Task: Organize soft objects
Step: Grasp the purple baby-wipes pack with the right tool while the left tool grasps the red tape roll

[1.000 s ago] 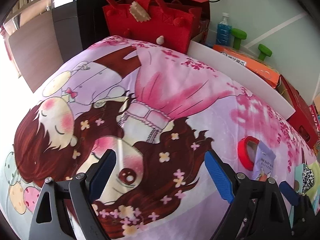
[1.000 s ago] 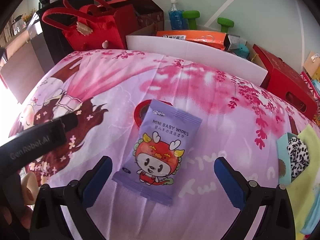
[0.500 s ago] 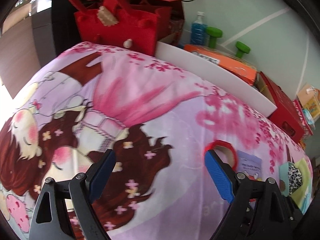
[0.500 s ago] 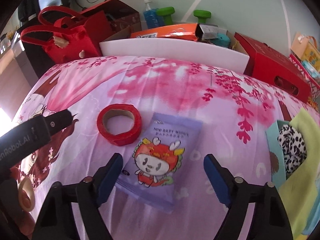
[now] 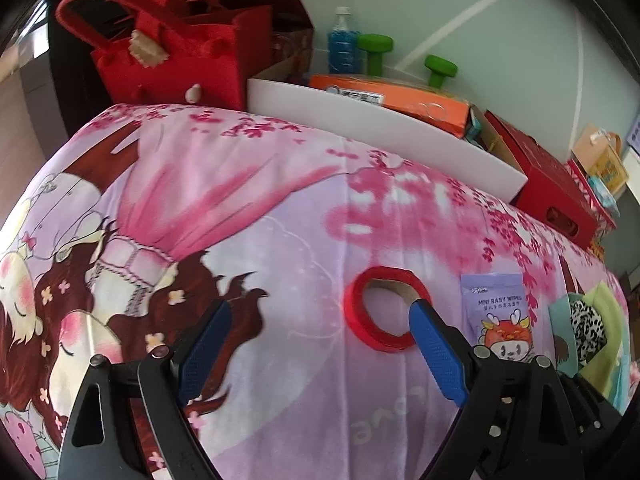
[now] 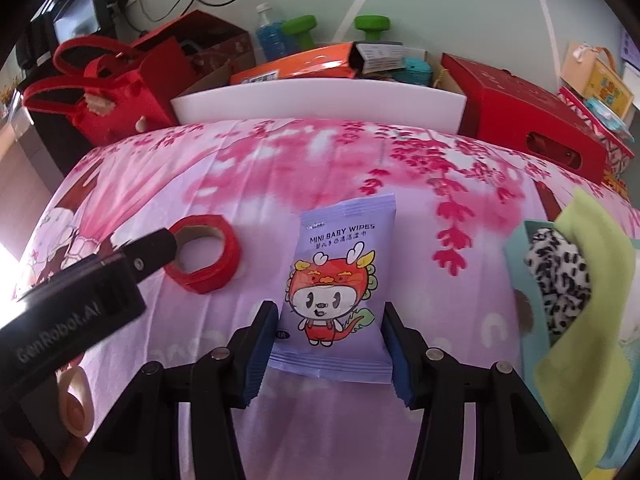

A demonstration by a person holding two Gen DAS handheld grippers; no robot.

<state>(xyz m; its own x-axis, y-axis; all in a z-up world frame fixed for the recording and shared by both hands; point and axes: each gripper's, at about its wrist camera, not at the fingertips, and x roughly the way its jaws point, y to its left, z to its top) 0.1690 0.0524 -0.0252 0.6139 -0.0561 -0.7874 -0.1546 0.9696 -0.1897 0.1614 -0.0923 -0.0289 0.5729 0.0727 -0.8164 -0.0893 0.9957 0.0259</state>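
Observation:
A purple pack of baby wipes lies on the pink cartoon bedsheet. My right gripper has its blue pads on both sides of the pack's near end, touching its edges. A red tape roll lies left of the pack; it also shows in the left wrist view. My left gripper is open and empty, its right finger over the roll's near rim. The pack shows there too.
A green cloth with a black-and-white spotted soft item lies at the right. A red felt bag, a white box, an orange box and a red carton line the far edge.
My right gripper has narrowed from wide open and moved forward until its pads meet the wipes pack. My left gripper has swung right, bringing the tape roll under its right finger.

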